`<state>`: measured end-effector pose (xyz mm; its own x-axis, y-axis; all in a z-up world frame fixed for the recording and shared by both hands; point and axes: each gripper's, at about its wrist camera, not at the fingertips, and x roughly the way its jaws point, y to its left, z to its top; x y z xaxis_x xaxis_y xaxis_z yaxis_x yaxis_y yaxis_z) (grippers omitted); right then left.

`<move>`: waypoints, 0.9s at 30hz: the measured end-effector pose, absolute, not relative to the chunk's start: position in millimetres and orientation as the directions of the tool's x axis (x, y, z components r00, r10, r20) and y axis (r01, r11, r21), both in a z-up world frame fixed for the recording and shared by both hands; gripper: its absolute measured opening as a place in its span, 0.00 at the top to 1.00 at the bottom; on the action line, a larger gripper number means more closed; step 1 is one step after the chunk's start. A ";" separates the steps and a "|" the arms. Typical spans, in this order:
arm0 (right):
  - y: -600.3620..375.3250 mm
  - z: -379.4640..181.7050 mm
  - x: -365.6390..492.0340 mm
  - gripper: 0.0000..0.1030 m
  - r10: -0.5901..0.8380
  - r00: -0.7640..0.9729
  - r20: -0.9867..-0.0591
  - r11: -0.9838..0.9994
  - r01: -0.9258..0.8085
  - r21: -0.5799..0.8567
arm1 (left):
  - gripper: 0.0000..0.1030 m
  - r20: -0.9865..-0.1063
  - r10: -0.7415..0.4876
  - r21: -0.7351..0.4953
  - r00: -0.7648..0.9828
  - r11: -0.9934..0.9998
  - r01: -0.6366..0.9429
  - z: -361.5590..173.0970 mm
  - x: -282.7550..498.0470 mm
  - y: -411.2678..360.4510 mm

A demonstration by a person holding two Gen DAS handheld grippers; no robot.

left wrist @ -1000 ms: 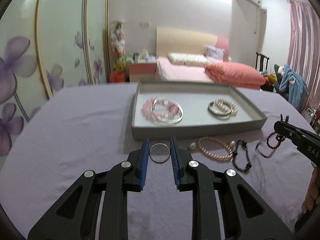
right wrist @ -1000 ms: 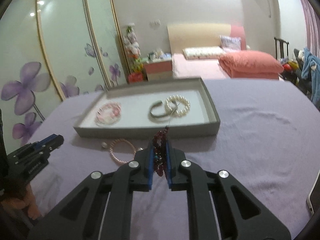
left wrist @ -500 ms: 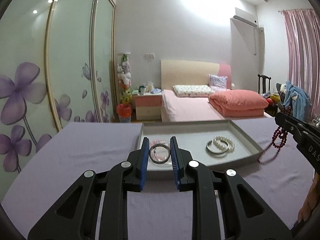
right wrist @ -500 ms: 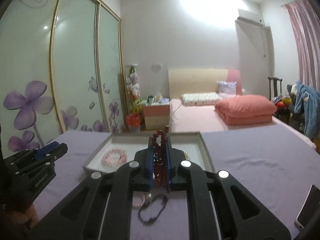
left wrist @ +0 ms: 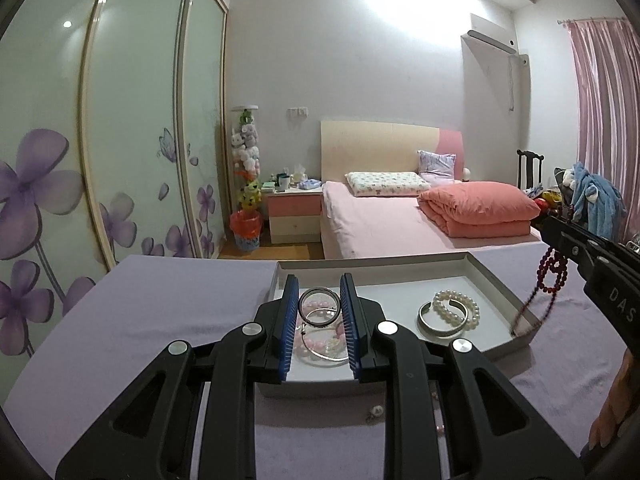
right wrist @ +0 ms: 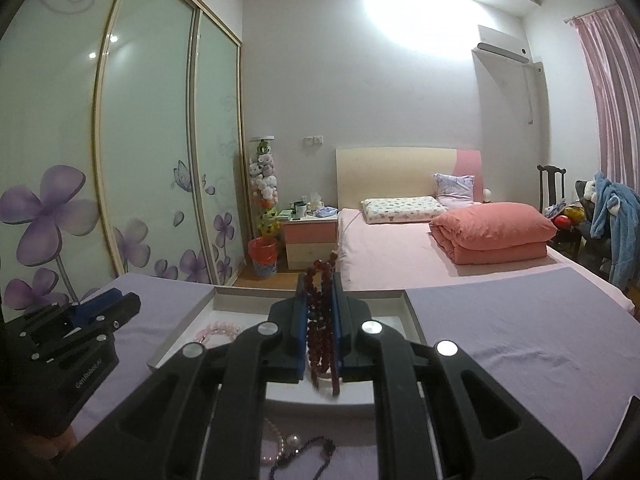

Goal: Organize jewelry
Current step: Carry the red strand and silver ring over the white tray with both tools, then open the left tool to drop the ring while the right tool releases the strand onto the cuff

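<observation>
My left gripper (left wrist: pixel 319 306) is shut on a silver bangle (left wrist: pixel 319 307) and holds it above the left part of the grey tray (left wrist: pixel 476 266). In the tray lie a pink bead bracelet with a clear bangle (left wrist: pixel 324 342) and a pearl bracelet with a silver cuff (left wrist: pixel 450 314). My right gripper (right wrist: pixel 319 308) is shut on a dark red bead strand (right wrist: pixel 320 334), raised over the tray's (right wrist: pixel 182 330) near edge. In the left wrist view that strand (left wrist: pixel 552 274) dangles over the tray's right rim.
The tray sits on a table with a lilac cloth (left wrist: pixel 160 308). A pink pearl necklace (right wrist: pixel 274 446) and a dark bead strand (right wrist: pixel 308 454) lie on the cloth in front of the tray. A bed, nightstand and floral wardrobe doors stand behind.
Both grippers have lifted off the cloth with their pieces. The left one has moved forward over the tray's left part, and the right one has risen toward the tray's near edge.
</observation>
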<state>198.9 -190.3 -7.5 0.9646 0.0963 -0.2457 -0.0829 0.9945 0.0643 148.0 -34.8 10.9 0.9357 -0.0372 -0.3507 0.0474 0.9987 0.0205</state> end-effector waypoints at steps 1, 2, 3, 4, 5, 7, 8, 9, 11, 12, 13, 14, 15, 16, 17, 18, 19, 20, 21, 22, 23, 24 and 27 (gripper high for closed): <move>-189.8 -8.2 203.8 0.89 0.100 0.963 -0.250 0.994 -0.085 0.071 | 0.78 -0.353 -0.038 0.019 0.935 0.999 0.048 10.5 150.8 -35.3; -190.8 -9.5 209.3 0.89 0.103 0.961 -0.256 0.993 -0.086 0.078 | 0.78 -0.355 -0.042 0.014 0.934 0.999 0.050 9.8 154.1 -36.0; -193.3 -9.4 215.9 0.89 0.108 0.959 -0.262 0.992 -0.087 0.092 | 0.78 -0.360 -0.048 0.006 0.932 0.999 0.054 9.3 159.4 -36.3; -196.3 -9.5 220.5 0.89 0.111 0.958 -0.264 0.991 -0.088 0.099 | 0.78 -0.366 -0.054 -0.001 0.929 0.998 0.057 8.3 164.5 -36.8; -198.8 -10.0 226.1 0.89 0.113 0.957 -0.268 0.991 -0.087 0.106 | 0.78 -0.369 -0.057 -0.005 0.928 0.998 0.059 7.4 167.3 -37.5; -201.1 -13.0 235.4 0.89 0.117 0.954 -0.277 0.989 -0.087 0.118 | 0.78 -0.379 -0.065 -0.013 0.923 0.998 0.065 4.5 178.0 -37.1; -201.8 -15.0 240.9 0.89 0.120 0.951 -0.284 0.988 -0.088 0.124 | 0.78 -0.388 -0.069 -0.017 0.919 0.998 0.068 3.0 184.1 -38.1; -203.8 -16.6 247.8 0.89 0.126 0.948 -0.293 0.987 -0.090 0.134 | 0.78 -0.394 -0.072 -0.018 0.916 0.997 0.071 0.6 187.2 -39.2; -204.3 -20.3 257.1 0.89 0.133 0.942 -0.308 0.985 -0.092 0.145 | 0.78 -0.406 -0.077 -0.022 0.910 0.997 0.075 -3.2 194.8 -40.4; -205.5 -23.1 264.5 0.89 0.138 0.937 -0.320 0.984 -0.093 0.152 | 0.78 -0.416 -0.082 -0.025 0.906 0.997 0.078 -5.4 199.3 -41.6; -205.8 -24.6 270.1 0.89 0.142 0.933 -0.330 0.983 -0.093 0.159 | 0.78 -0.422 -0.086 -0.028 0.902 0.996 0.081 -7.2 203.3 -42.3; -206.5 -27.3 275.8 0.89 0.147 0.928 -0.341 0.981 -0.093 0.167 | 0.78 -0.429 -0.090 -0.029 0.899 0.996 0.086 -8.8 207.1 -42.2; -207.6 -31.3 283.6 0.89 0.153 0.921 -0.358 0.979 -0.094 0.179 | 0.78 -0.436 -0.095 -0.029 0.895 0.995 0.091 -10.6 211.3 -42.6; -212.0 -33.0 288.9 0.89 0.157 0.917 -0.367 0.978 -0.093 0.186 | 0.78 -0.441 -0.100 -0.028 0.892 0.995 0.097 -12.4 215.1 -43.7; -212.8 -35.9 295.3 0.89 0.161 0.911 -0.379 0.977 -0.092 0.193 | 0.78 -0.444 -0.101 -0.025 0.891 0.995 0.100 -14.1 217.5 -45.4; -213.8 -40.1 303.5 0.89 0.163 0.904 -0.396 0.976 -0.088 0.201 | 0.78 -0.449 -0.103 -0.021 0.887 0.994 0.106 -15.9 220.7 -47.4; -213.6 -43.1 310.6 0.89 0.165 0.897 -0.410 0.975 -0.085 0.208 | 0.78 -0.455 -0.108 -0.020 0.884 0.994 0.110 -17.1 223.6 -49.9; -212.8 -47.3 315.2 0.89 0.168 0.890 -0.423 0.974 -0.083 0.213 | 0.78 -0.462 -0.113 -0.022 0.879 0.993 0.116 -19.2 226.6 -50.1; -212.2 -50.5 320.4 0.89 0.172 0.883 -0.438 0.973 -0.081 0.218 | 0.78 -0.474 -0.116 -0.024 0.873 0.993 0.119 -21.6 230.5 -51.4; -212.8 -54.6 327.5 0.86 0.182 0.868 -0.461 0.970 -0.081 0.231 | 0.78 -0.488 -0.122 -0.033 0.864 0.992 0.121 -24.0 235.1 -51.4; -212.5 -57.6 331.9 0.85 0.188 0.860 -0.474 0.967 -0.078 0.241 | 0.77 -0.495 -0.127 -0.044 0.860 0.992 0.121 -24.6 238.5 -51.2; -214.2 -59.5 334.3 0.77 0.188 0.855 -0.483 0.966 -0.072 0.248 | 0.75 -0.502 -0.134 -0.060 0.854 0.991 0.120 -25.6 241.9 -48.7; -222.1 -62.6 327.7 0.61 0.165 0.866 -0.472 0.968 -0.050 0.247 | 0.62 -0.506 -0.148 -0.089 0.850 0.989 0.118 -24.4 242.6 -39.7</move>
